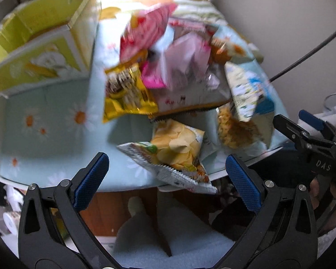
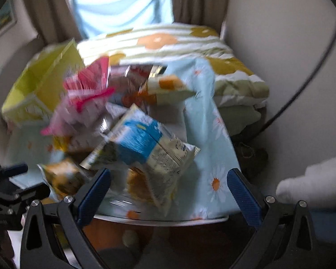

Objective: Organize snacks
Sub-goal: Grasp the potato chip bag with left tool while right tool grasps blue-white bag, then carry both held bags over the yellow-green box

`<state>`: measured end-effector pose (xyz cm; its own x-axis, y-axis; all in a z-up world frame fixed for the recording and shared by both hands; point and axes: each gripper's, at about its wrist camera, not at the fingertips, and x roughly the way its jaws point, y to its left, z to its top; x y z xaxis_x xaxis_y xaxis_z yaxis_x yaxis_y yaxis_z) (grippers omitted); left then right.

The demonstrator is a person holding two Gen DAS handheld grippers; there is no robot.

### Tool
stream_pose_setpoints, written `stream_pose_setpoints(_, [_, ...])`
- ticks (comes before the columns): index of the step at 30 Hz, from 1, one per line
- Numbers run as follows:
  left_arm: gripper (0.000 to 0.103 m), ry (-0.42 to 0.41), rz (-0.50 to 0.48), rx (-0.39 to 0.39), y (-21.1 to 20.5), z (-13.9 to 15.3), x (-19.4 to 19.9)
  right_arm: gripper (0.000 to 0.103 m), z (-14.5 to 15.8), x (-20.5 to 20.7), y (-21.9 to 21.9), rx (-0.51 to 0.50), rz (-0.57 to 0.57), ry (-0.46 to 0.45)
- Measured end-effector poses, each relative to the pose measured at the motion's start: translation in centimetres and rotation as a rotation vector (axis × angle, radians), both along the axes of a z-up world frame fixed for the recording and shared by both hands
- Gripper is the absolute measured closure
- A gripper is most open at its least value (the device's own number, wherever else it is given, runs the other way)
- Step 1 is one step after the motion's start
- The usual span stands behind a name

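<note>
A heap of snack packets lies on a table with a light blue daisy cloth. A potato chip bag lies nearest, at the table's front edge. Behind it are a gold wafer packet, a pink packet and a blue and white bag, also in the right wrist view. An open yellow-green box stands at the back left, also in the right wrist view. My left gripper is open and empty just before the chip bag. My right gripper is open and empty before the blue and white bag.
The right gripper's body shows at the right of the left wrist view, the left gripper's body at the left of the right wrist view. A bed with a flowered quilt lies behind the table. A black cable runs along the wall.
</note>
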<state>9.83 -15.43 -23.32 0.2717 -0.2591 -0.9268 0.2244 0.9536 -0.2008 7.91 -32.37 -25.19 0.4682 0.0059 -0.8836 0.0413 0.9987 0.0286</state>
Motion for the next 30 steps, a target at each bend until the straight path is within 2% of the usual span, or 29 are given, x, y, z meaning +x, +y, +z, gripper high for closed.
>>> stream_pose_setpoints(7, [0.000, 0.119, 0.066, 0.039, -1.1, -4.9, 1.1, 0.000, -3.8, 2.5, 0.1, -0.018, 0.171, 0.063])
stream_pose_setpoints(10, [0.001, 0.139, 0.095, 0.026, -1.0, -5.8, 1.4, 0.000, -4.3, 3.3, 0.3, -0.001, 0.230, 0.065])
stream_pose_setpoints(13, [0.004, 0.140, 0.113, -0.001, -0.9, -6.5, 1.7, 0.000, -4.5, 3.9, 1.0, -0.034, 0.305, 0.066])
stream_pose_setpoints(16, [0.019, 0.154, 0.122, -0.043, -0.8, -7.0, 1.8, 0.000, -4.5, 4.0, 1.7, -0.053, 0.359, 0.054])
stream_pose_setpoints(18, [0.033, 0.156, 0.125, -0.068, -0.7, -7.3, 1.8, 0.000, -4.5, 4.3, 1.9, -0.043, 0.371, 0.053])
stream_pose_setpoints(23, [0.043, 0.148, 0.138, -0.092, -0.2, -8.0, 1.1, 0.000, -4.8, 4.9, 1.9, -0.028, 0.381, 0.054])
stream_pose_setpoints(26, [0.044, 0.145, 0.145, -0.097, 0.3, -8.2, 0.6, 0.001, -5.0, 5.2, 1.5, -0.004, 0.375, 0.060])
stream_pose_setpoints(28, [0.045, 0.140, 0.146, -0.096, 0.7, -8.3, 0.2, 0.008, -5.1, 5.4, 1.3, 0.014, 0.375, 0.067])
stream_pose_setpoints(30, [0.045, 0.141, 0.145, -0.097, 0.8, -8.4, -0.1, 0.024, -5.6, 5.7, 1.1, 0.025, 0.376, 0.084])
